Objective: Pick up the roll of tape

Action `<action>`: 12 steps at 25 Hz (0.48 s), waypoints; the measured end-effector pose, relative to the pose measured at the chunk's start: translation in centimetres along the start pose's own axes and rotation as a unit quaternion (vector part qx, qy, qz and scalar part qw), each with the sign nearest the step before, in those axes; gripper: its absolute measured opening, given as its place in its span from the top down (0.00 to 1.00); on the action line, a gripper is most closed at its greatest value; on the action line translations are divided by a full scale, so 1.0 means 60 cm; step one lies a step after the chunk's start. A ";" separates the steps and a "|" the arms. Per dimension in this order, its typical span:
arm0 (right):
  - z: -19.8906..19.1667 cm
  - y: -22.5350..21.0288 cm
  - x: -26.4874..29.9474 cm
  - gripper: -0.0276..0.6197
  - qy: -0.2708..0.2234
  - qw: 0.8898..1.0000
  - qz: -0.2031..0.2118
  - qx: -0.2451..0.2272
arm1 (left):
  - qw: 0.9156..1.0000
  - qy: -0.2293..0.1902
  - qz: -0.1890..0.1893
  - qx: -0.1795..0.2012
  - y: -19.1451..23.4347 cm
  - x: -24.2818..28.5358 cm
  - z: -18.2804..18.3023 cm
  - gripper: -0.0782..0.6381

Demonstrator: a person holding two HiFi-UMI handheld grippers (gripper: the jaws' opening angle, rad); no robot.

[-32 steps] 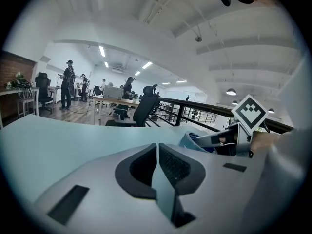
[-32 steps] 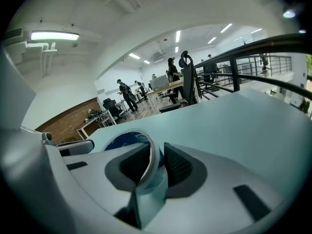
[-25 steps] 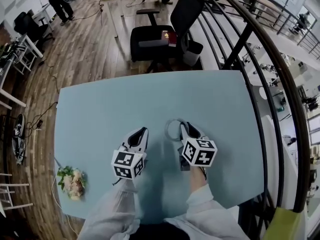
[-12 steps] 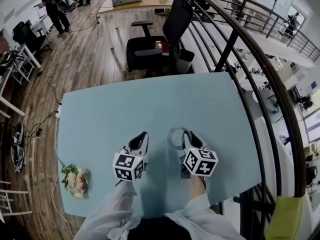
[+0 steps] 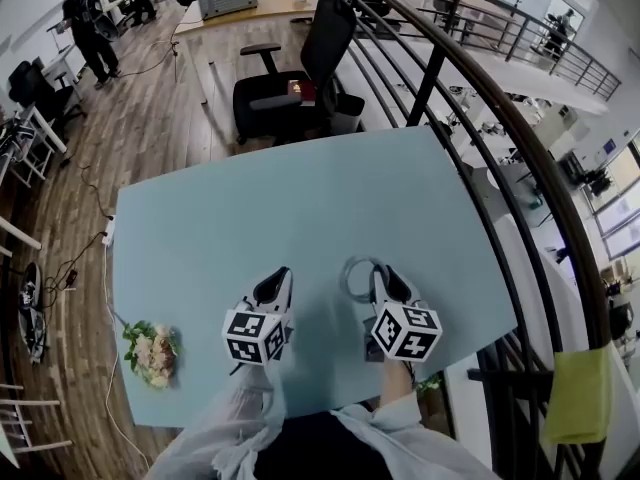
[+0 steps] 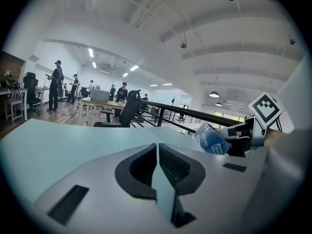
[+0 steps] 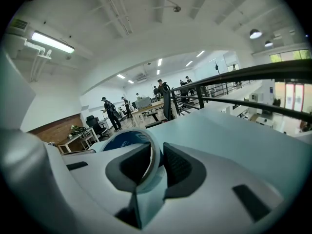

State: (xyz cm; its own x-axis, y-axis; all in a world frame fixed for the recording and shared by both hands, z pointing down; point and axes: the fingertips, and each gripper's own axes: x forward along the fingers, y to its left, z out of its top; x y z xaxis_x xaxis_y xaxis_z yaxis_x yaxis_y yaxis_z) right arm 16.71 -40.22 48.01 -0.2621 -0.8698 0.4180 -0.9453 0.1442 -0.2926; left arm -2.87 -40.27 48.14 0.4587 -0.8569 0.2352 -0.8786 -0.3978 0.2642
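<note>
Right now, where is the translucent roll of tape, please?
Head view: the tape roll is right of centre, wall clamped in the right gripper, over the pale blue table.

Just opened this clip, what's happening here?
A person works over a light blue table with a claw in each hand. The right claw is clamped on the rim of the roll of tape and seems to hold it just above the tabletop. The left claw is shut and empty beside it. A small bunch of flowers lies at the table's left edge, untouched.

Roll of tape [image 7: 122, 141] in right gripper [image 5: 380, 276] over table [image 5: 300, 198], flowers [image 5: 152, 353] left, chair [image 5: 290, 93] behind
</note>
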 end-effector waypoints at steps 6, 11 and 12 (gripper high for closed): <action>-0.024 -0.005 -0.068 0.82 -0.012 1.000 -0.019 -0.004 | 1.000 0.000 -0.020 0.007 -0.040 -0.039 -0.008 0.85; -0.049 0.006 -0.123 0.82 -0.023 0.999 -0.031 -0.027 | 0.999 0.001 -0.034 0.006 -0.064 -0.082 -0.019 0.85; -0.055 0.009 -0.134 0.82 -0.025 0.999 -0.031 -0.028 | 0.999 0.002 -0.037 0.006 -0.068 -0.091 -0.022 0.85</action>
State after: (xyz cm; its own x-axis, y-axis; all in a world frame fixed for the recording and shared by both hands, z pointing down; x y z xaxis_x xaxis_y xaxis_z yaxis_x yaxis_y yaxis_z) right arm 17.67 -31.62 47.33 -0.1946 -0.9001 0.3899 -0.9690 0.1148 -0.2186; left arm -1.62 -33.53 47.03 0.5227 -0.8241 0.2183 -0.8438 -0.4636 0.2701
